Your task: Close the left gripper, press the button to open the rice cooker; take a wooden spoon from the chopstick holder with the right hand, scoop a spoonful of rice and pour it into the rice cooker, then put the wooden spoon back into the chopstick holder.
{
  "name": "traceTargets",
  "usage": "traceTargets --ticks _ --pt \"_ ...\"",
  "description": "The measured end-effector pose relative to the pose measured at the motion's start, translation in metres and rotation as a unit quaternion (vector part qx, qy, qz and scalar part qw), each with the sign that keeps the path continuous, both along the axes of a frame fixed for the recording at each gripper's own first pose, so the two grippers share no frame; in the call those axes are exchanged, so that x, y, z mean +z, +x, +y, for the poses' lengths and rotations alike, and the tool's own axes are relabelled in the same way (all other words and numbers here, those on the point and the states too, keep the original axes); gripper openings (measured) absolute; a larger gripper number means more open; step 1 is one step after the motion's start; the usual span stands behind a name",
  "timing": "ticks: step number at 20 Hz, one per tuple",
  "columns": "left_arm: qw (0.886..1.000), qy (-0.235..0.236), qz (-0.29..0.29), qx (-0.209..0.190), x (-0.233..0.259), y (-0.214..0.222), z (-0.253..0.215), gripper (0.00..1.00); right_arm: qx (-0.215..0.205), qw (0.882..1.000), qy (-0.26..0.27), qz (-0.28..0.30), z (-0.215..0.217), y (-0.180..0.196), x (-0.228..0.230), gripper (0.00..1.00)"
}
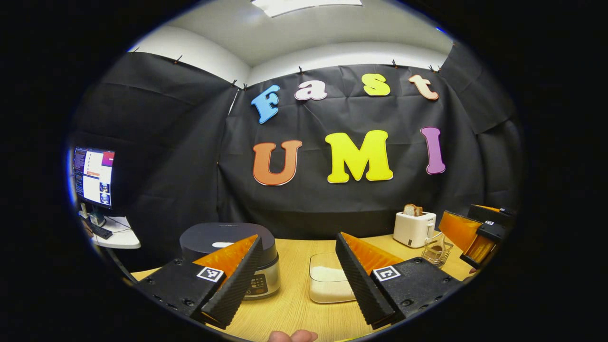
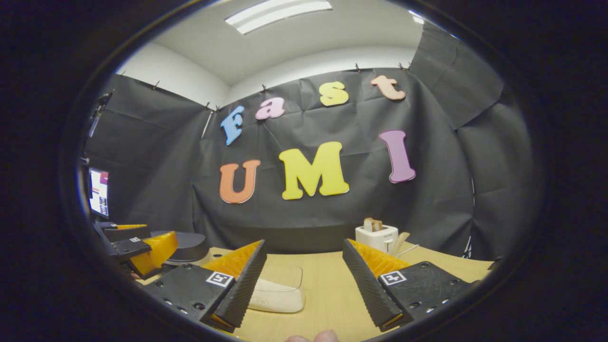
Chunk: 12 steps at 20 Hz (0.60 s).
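Observation:
The rice cooker (image 1: pixel 223 240) with a dark lid, shut, stands on the wooden table behind the left finger of my left gripper (image 1: pixel 298 247), which is open and holds nothing. A clear container of white rice (image 1: pixel 327 280) sits between its fingers, farther off. A wire chopstick holder (image 1: pixel 437 254) with a wooden spoon in it stands at the right, beside my other gripper (image 1: pixel 479 232). In the right gripper view my right gripper (image 2: pixel 304 249) is open and holds nothing above the rice container (image 2: pixel 280 289). The cooker lid (image 2: pixel 187 247) and the left gripper (image 2: pixel 142 247) lie to its left, and the pale spoon (image 2: pixel 400 240) pokes up at the right.
A white toaster (image 1: pixel 413 228) with bread in it stands at the back right of the table (image 1: pixel 294 308), also the toaster (image 2: pixel 377 235). A lit monitor (image 1: pixel 92 175) sits on a small white desk (image 1: pixel 118 235) at the far left. A thumb (image 1: pixel 292 336) shows at the bottom edge.

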<state>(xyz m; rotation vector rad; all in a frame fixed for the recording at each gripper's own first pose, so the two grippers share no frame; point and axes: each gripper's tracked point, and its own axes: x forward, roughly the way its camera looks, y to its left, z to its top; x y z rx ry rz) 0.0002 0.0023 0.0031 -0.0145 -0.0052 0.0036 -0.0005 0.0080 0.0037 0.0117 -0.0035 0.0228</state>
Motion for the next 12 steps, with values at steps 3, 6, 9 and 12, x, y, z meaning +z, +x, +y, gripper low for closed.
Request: traceTargets --ticks 3,6,9,12 --pt "1.000 0.002 0.001 0.000 -0.001 0.000 0.000 0.98 -0.002 1.000 -0.004 0.001 -0.002 0.000 0.001 0.95" --pt "1.000 0.002 0.000 0.005 0.000 -0.001 0.001 0.98 -0.001 1.000 -0.004 -0.002 -0.003 0.000 0.002 0.95" --pt "1.000 0.003 0.001 0.013 -0.002 0.000 0.003 0.98 0.002 1.000 -0.006 0.004 -0.007 0.001 -0.002 0.95" --pt "1.000 0.007 0.002 0.024 -0.002 0.001 0.005 0.98 -0.005 1.000 -0.005 -0.003 -0.019 0.005 0.001 0.95"
